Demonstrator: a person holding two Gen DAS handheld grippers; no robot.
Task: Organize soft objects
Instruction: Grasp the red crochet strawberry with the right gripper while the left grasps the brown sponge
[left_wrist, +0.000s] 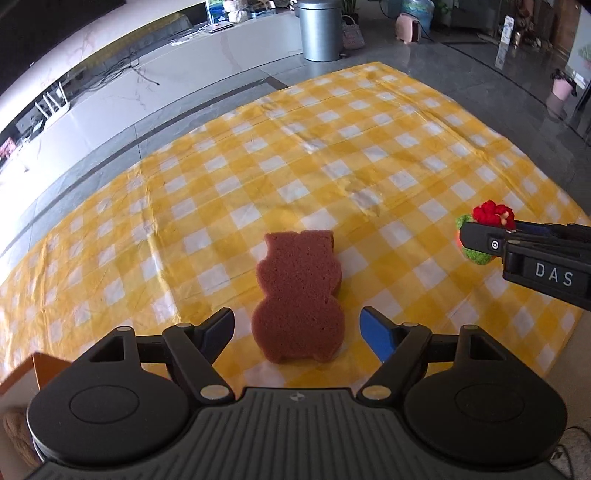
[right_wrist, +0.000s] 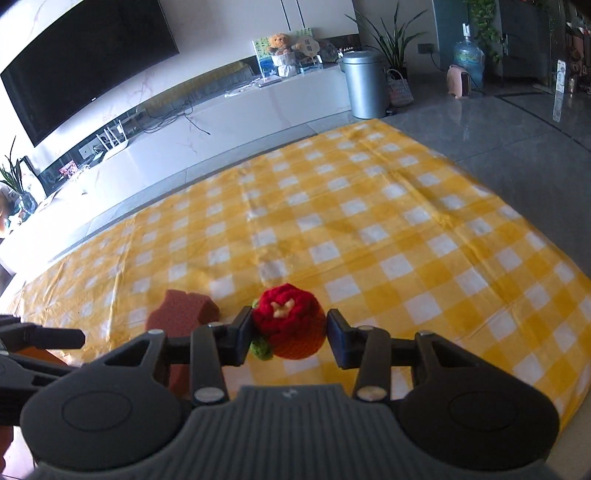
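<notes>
two soft things are what we are dealing with, and both lie on or over the yellow checked cloth (left_wrist: 332, 155). nearest to us in the left wrist view, our left gripper (left_wrist: 297, 332) has its fingers spread wide apart, one on each side of the lower end of the brown bear-shaped sponge (left_wrist: 299, 295), touching neither flank as far as we can see. the sponge lies flat on the cloth with its eared head pointing away from us. off to the right in that same view, our right gripper (left_wrist: 476, 238) comes in from the edge, its dark finger lying across a knitted toy.

in the right wrist view, our right gripper (right_wrist: 289, 334) is clamped on the crocheted red and orange toy (right_wrist: 290, 326), both pads pressed against its sides, a green leaf poking out at the lower left. whether the toy hangs clear of the cloth or brushes it we cannot tell. just to the left and a little behind it, the sponge shows again, partly hidden by the left finger, and the tip of the left gripper reaches in from the left edge.

farther off, the cloth runs out to a grey tiled floor. beyond it stand a metal bin (right_wrist: 364, 85), a low white cabinet (right_wrist: 221, 122) with a black television (right_wrist: 85, 62) above, and a teddy bear (right_wrist: 280, 44) on top.
</notes>
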